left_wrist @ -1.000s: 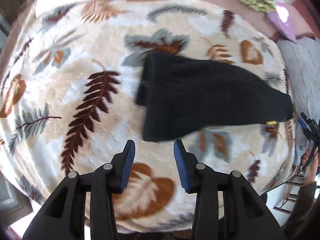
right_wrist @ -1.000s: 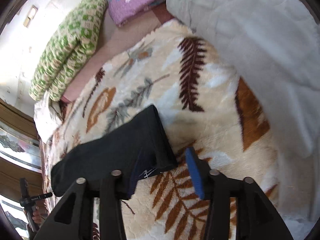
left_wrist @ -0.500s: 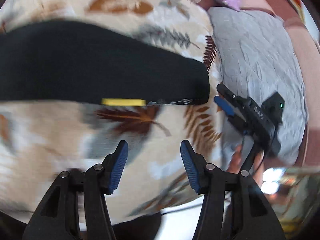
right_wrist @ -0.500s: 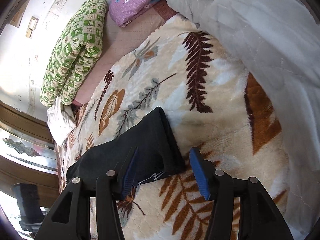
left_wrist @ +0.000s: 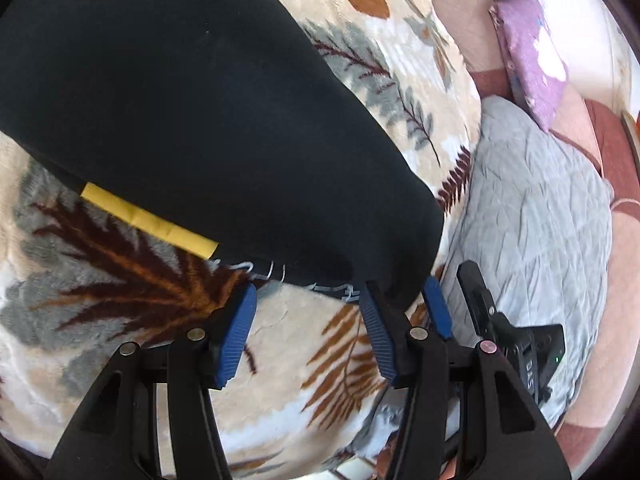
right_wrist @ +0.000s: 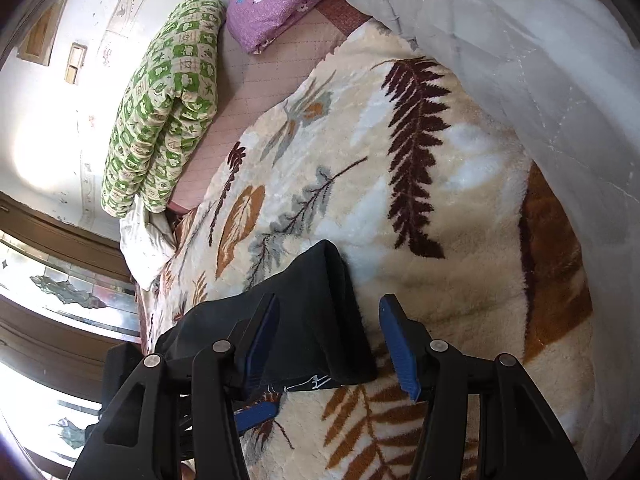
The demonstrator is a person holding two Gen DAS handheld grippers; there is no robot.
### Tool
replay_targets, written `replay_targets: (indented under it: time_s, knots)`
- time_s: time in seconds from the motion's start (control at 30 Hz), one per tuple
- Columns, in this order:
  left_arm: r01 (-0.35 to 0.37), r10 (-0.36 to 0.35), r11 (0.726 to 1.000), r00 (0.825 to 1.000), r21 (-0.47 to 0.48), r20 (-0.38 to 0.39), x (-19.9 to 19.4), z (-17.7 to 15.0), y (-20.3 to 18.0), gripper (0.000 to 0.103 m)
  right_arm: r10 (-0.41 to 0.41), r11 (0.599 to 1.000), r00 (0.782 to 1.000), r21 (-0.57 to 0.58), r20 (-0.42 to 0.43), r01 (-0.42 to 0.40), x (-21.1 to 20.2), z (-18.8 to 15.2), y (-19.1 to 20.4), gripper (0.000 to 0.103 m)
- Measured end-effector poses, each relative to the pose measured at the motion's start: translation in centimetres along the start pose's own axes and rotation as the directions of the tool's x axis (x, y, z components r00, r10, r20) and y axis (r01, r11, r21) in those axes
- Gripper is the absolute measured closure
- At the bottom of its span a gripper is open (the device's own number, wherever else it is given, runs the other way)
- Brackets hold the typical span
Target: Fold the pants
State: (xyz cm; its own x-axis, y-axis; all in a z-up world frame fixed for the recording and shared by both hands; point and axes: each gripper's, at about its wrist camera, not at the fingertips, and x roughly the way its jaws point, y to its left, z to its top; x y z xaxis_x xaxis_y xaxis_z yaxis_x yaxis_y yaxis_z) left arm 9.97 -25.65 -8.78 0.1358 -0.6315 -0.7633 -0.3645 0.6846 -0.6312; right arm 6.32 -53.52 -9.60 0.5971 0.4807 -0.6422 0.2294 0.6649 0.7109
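1. The black pants lie flat on a leaf-patterned blanket spread over the bed, already doubled lengthwise it seems, with a yellow tag at the near edge.
2. The left claw stands about half open, nothing between its pads; its tips sit just short of the hem, where loose white stitching shows.
3. The right claw is also about half open and straddles the corner of the pants, pads either side of the cloth but not pressing, so nothing is held yet.
4. The fabric looks soft, light and limp; it will likely sag and slide on the plush pile, so both layers should be pinched together.
5. Best hold, I judge: the two corners of this near end, one per claw.
6. No containers are in view; only a green quilt, a purple pillow and a grey cover lie beyond.
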Motion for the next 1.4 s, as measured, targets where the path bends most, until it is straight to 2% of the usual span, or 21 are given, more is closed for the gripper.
replay_targets:
  time_s: [0.13, 0.23, 0.27, 0.33, 0.37, 0.4, 0.53, 0.6, 0.67, 0.73, 0.77, 0.8, 1.0, 1.23, 1.4]
  knots:
    - [0.002, -0.002, 1.000, 0.999, 0.006, 0.034, -0.1, 0.5, -0.5, 0.051, 0.006, 1.000, 1.000, 0.011, -0.010, -0.006, 0.7, 0.4, -0.5, 0.048]
    - [-0.002, 0.003, 1.000, 1.000, -0.026, 0.024, 0.4, 1.1, -0.5, 0.052, 0.030, 0.999, 0.999, 0.040, -0.019, -0.029, 1.4, 0.6, -1.2, 0.048]
    - [-0.002, 0.002, 1.000, 1.000, -0.028, 0.023, 0.4, 1.2, -0.6, 0.054, 0.035, 0.998, 0.999, 0.049, -0.023, -0.034, 1.6, 0.7, -1.3, 0.047]
    - [-0.006, 0.006, 1.000, 1.000, -0.012, 0.019, 0.7, 1.4, -0.8, 0.063, 0.044, 0.997, 0.999, 0.063, -0.032, -0.042, 2.1, 0.8, -1.6, 0.046]
    - [-0.007, 0.007, 1.000, 1.000, -0.012, 0.014, 0.8, 1.5, -0.8, 0.072, 0.043, 0.997, 0.998, 0.067, -0.035, -0.040, 2.4, 0.9, -1.6, 0.046]
    - [-0.002, 0.002, 1.000, 1.000, -0.027, 0.002, 1.0, 1.8, -0.6, 0.074, 0.042, 0.997, 0.998, 0.069, -0.037, -0.039, 2.7, 0.9, -1.7, 0.046]
    - [0.018, -0.020, 0.998, 0.999, -0.060, -0.031, 1.5, 2.8, -0.3, 0.079, 0.076, 0.992, 0.996, 0.103, -0.051, -0.070, 4.1, 1.4, -2.0, 0.043]
    - [0.018, -0.020, 0.999, 0.999, -0.049, -0.033, 1.7, 2.9, -0.5, 0.080, 0.107, 0.989, 0.992, 0.110, -0.067, -0.099, 4.9, 1.6, -1.9, 0.035]
    - [0.021, -0.023, 0.999, 0.999, -0.049, -0.043, 2.0, 2.9, -0.6, 0.082, 0.107, 0.991, 0.991, 0.092, -0.086, -0.099, 5.4, 1.9, -1.4, 0.033]
    - [0.023, -0.026, 0.998, 0.998, -0.050, -0.052, 2.2, 3.0, -0.7, 0.084, 0.086, 0.995, 0.990, 0.060, -0.115, -0.080, 5.9, 1.9, -0.6, 0.041]
    - [0.024, -0.027, 0.998, 0.998, -0.051, -0.058, 2.1, 3.0, -0.6, 0.085, 0.073, 0.996, 0.989, 0.062, -0.126, -0.066, 6.0, 1.8, -0.5, 0.068]
    - [0.027, -0.031, 0.998, 0.997, -0.055, -0.070, 2.1, 3.0, -0.5, 0.086, 0.072, 0.995, 0.986, 0.079, -0.147, -0.060, 6.3, 1.7, -0.7, 0.092]
    - [0.040, -0.045, 0.998, 0.993, -0.047, -0.109, 2.5, 2.6, -0.8, 0.090, 0.033, 0.995, 0.993, 0.095, -0.117, -0.022, 4.9, 1.2, -0.6, 0.092]
    - [0.099, -0.106, 0.993, 0.985, -0.062, -0.134, 1.5, 3.4, -0.8, 0.092, -0.100, 0.995, 0.989, -0.014, -0.112, 0.099, 3.3, 1.2, 4.3, 0.093]
    - [0.146, -0.155, 0.987, 0.979, -0.072, -0.132, 0.0, 4.2, -0.6, 0.093, -0.135, 0.990, 0.985, -0.054, -0.111, 0.130, 3.0, 1.1, 7.6, 0.093]
